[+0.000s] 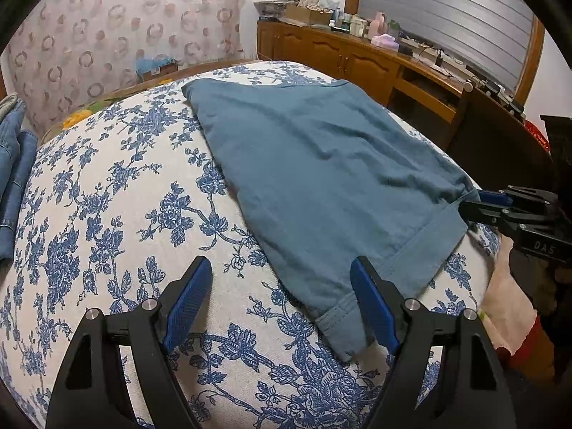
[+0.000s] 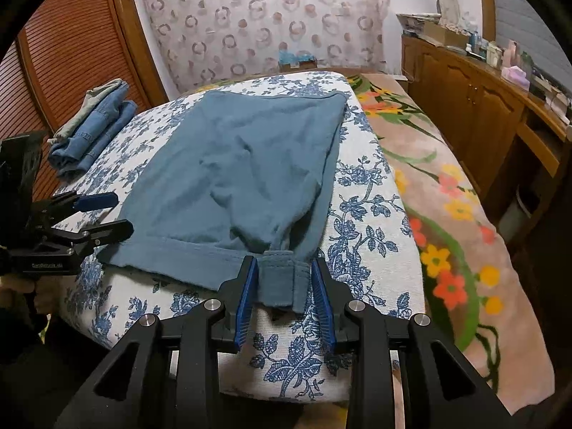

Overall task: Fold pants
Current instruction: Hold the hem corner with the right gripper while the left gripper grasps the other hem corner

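Teal pants (image 1: 314,164) lie folded lengthwise on a white-and-blue floral cushion (image 1: 107,214); they also show in the right wrist view (image 2: 243,164). My left gripper (image 1: 282,304) is open just above the cushion, its right finger beside the near hem corner. In the right wrist view the left gripper (image 2: 116,212) is open at the hem's left corner. My right gripper (image 2: 284,293) is partly open, its jaws straddling the hem's right corner without pinching it. In the left wrist view the right gripper (image 1: 475,203) sits at that corner.
Folded blue jeans (image 2: 93,125) lie at the cushion's far left. A flowered blanket (image 2: 447,196) covers the bed to the right. A wooden cabinet (image 1: 350,60) with clutter stands beyond. A patterned curtain (image 2: 264,21) hangs behind.
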Tool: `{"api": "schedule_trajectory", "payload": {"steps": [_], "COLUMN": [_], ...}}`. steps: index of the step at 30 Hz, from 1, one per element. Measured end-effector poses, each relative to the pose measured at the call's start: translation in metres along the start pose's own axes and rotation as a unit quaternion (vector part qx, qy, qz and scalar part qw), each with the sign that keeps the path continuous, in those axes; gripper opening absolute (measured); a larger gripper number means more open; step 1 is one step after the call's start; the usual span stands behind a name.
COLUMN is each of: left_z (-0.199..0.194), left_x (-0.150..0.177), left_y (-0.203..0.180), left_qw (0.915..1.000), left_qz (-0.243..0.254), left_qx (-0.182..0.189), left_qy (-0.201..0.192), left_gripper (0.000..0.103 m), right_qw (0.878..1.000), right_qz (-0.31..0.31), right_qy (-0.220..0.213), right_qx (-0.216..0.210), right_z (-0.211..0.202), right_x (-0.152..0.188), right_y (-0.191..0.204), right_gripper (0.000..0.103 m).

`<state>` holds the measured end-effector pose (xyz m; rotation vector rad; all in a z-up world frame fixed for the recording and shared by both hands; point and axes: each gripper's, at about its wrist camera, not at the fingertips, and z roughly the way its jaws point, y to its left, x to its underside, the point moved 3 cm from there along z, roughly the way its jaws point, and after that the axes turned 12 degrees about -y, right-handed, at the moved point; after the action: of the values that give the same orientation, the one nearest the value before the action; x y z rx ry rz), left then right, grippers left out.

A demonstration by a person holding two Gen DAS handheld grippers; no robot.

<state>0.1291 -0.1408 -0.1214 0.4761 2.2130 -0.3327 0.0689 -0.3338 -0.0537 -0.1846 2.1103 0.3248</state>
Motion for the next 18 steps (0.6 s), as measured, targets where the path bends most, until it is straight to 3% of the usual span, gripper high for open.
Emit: {"api": "schedule_trajectory", "payload": {"steps": [10, 13, 18], "left_z": [-0.003, -0.010, -0.020], "left_x": [-0.002, -0.003, 0.001], "left_y": [-0.002, -0.003, -0.003], "left_qw": [1.0000, 0.9997, 0.9980], "left_qz": [0.000, -0.013, -0.037], "left_qx": [-0.003, 0.020, 0.050], "left_qy": [-0.005, -0.011, -0.009], "left_gripper": [0.081, 0.080, 0.063], "right_qw": [1.000, 1.000, 1.000], "right_qz": [-0.026, -0.026, -0.022], "right_qy": [-0.005, -0.009, -0.011], "right_qx": [-0.001, -0.001, -0.003], "right_z": [0.000, 0.000, -0.001], "right_x": [0.000, 0.001, 0.002], "right_y": [0.006, 0.006, 0.005], "right_gripper": [0.023, 0.023, 0.023]}}
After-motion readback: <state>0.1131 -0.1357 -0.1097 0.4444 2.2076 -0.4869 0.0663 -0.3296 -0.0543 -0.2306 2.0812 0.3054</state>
